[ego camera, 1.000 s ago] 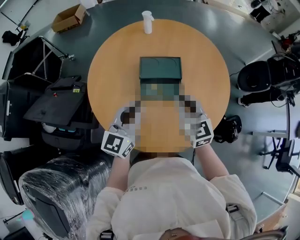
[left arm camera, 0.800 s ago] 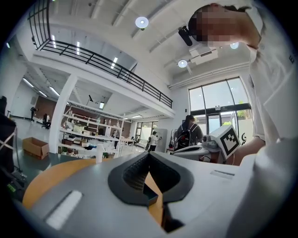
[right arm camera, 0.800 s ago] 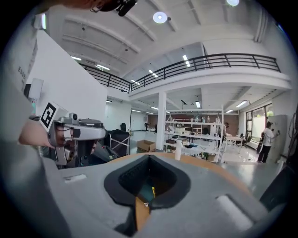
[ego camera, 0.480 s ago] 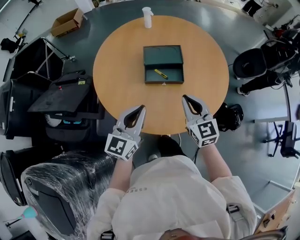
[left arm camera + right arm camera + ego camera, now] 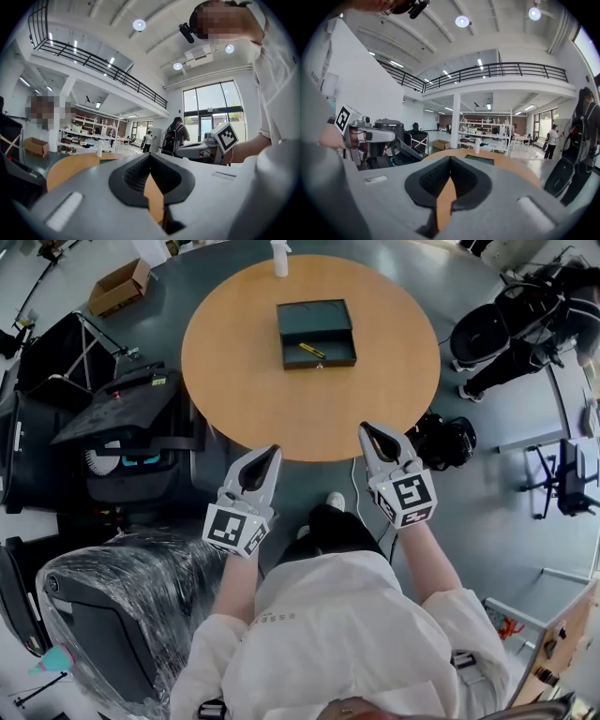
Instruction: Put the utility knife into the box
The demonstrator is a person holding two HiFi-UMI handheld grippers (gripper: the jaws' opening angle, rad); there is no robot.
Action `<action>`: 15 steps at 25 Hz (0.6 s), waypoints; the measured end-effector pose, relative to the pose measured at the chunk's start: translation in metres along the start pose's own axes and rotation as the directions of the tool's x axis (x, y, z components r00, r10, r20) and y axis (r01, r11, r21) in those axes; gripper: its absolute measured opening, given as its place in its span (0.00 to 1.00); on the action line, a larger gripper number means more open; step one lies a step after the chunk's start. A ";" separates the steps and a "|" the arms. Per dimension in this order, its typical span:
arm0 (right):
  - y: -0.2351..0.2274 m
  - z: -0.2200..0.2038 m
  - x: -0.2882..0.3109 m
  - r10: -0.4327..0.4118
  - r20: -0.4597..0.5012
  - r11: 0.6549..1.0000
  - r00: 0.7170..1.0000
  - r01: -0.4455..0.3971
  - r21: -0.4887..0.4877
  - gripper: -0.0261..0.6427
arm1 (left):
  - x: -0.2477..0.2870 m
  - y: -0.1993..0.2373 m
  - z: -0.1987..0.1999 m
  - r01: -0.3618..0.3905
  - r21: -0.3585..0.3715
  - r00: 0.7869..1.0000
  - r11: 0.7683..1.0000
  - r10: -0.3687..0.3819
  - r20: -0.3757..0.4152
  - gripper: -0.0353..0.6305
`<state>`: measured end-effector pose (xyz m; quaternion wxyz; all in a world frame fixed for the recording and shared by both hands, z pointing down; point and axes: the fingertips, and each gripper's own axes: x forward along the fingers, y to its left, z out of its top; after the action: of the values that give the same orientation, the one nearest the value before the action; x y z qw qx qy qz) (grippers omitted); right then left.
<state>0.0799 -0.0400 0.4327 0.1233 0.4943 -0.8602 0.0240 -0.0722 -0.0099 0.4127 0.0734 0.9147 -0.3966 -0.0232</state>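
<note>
A dark green box lies open on the round wooden table, with the yellow utility knife inside its near half. My left gripper is shut and empty, held off the table's near edge. My right gripper is also shut and empty, just past that edge on the right. Both are well short of the box. In the right gripper view the box shows far across the table, with the left gripper's marker cube at the left. The left gripper view shows the right gripper's marker cube.
A white bottle stands at the table's far edge. A cardboard box lies on the floor at the far left. Black cases and a wrapped chair crowd the left. A black bag lies on the floor at the right.
Both grippers have drawn back from over the table to just off its near edge. The view has backed away, so the table and box sit farther off. The jaws stay shut.
</note>
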 end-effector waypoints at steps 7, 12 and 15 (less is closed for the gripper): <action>0.025 -0.020 -0.034 0.011 -0.042 0.999 0.999 -0.009 0.052 0.03 | -0.022 -0.033 0.007 0.021 0.011 0.999 1.000 -0.022 0.026 0.08; 0.033 -0.018 -0.048 0.040 -0.033 0.998 0.999 -0.039 0.040 0.03 | -0.027 -0.057 0.008 0.028 0.030 0.999 0.999 -0.029 0.037 0.08; 0.037 -0.017 -0.056 0.067 -0.036 0.997 0.997 -0.066 0.030 0.03 | -0.030 -0.069 0.009 0.019 0.036 0.999 0.999 -0.020 0.041 0.08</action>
<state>0.0780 0.0289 0.4394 0.1313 0.4666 -0.8733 0.0496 -0.0438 0.0579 0.3925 0.0484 0.9191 -0.3894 -0.0357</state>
